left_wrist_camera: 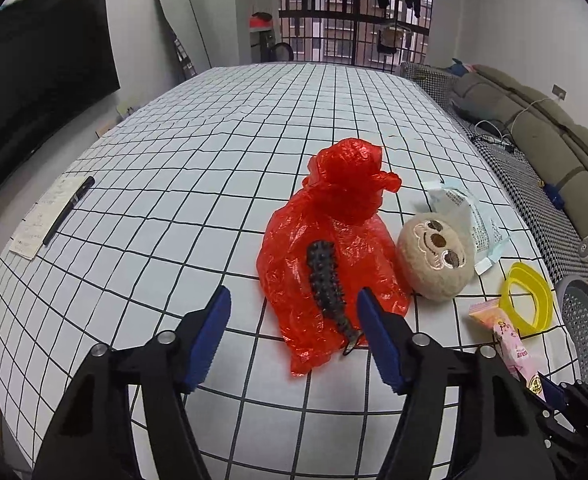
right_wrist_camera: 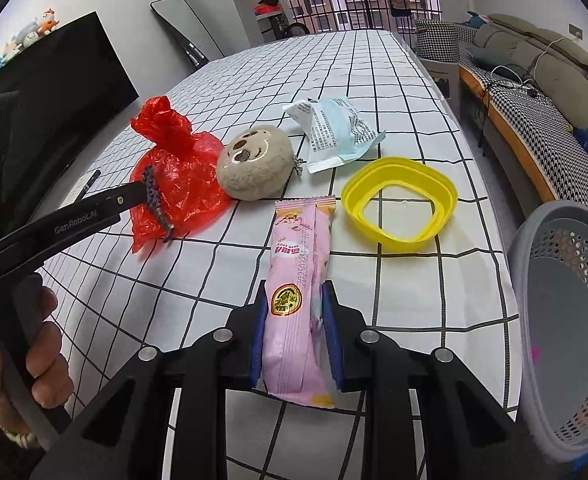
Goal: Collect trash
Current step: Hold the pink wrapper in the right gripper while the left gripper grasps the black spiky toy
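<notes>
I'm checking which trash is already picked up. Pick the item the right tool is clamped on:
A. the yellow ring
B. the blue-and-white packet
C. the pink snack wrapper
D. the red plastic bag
C: in the right wrist view the right tool has its blue pads pressed on both sides of the pink snack wrapper, while the red plastic bag, yellow ring and blue-and-white packet lie apart on the table.

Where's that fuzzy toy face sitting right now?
The plush toy lies on the checked tablecloth, mid-table in the right wrist view, touching the red plastic bag on its left, with the white-and-blue packet just behind.
</notes>
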### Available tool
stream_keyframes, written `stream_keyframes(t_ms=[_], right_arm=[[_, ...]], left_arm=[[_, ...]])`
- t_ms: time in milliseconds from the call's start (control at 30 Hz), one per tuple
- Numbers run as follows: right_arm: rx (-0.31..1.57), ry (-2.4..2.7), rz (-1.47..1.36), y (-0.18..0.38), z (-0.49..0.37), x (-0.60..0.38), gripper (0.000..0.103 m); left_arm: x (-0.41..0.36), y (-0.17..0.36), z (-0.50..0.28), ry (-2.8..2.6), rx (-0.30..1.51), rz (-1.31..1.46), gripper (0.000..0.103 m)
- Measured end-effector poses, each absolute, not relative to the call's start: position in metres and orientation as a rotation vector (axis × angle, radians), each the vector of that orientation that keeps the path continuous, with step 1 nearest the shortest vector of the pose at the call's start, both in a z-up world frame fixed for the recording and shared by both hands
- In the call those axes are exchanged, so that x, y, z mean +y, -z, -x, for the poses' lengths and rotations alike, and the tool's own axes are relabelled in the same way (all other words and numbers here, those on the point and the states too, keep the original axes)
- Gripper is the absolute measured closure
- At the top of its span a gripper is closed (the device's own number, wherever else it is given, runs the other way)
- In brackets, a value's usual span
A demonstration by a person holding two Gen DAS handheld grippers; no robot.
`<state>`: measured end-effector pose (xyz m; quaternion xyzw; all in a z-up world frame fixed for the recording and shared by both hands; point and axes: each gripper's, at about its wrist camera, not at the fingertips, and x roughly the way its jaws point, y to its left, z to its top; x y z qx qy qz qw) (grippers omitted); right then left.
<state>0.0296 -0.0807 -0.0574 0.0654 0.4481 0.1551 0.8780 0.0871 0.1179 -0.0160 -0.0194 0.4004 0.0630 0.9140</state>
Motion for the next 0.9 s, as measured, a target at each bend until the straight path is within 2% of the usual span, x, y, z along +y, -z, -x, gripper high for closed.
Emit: stream_keyframes(t_ms=[67, 167, 300, 900], right_arm=[[0.935, -0.333, -0.146, 0.059, -0.03, -0.081, 0.078], [0.94, -0.348, -0.159, 0.062, -0.031, -0.081, 0.078], [0.947, -0.365, -0.161, 0.065, -0.033, -0.079, 0.078], [0.955, -0.378, -0.172, 0.067, -0.039, -0.077, 0.078]], left_arm=[[0.116, 0.015, -0.087, -0.127, 0.813, 0.032, 0.045], [0.114, 0.012, -0.087, -0.117, 0.806, 0.025, 0.054], [0.111, 0.013, -0.093, -0.107, 0.81, 0.011, 0.073], [0.117, 0.036, -0.11, -0.107, 0.874, -0.002, 0.074]])
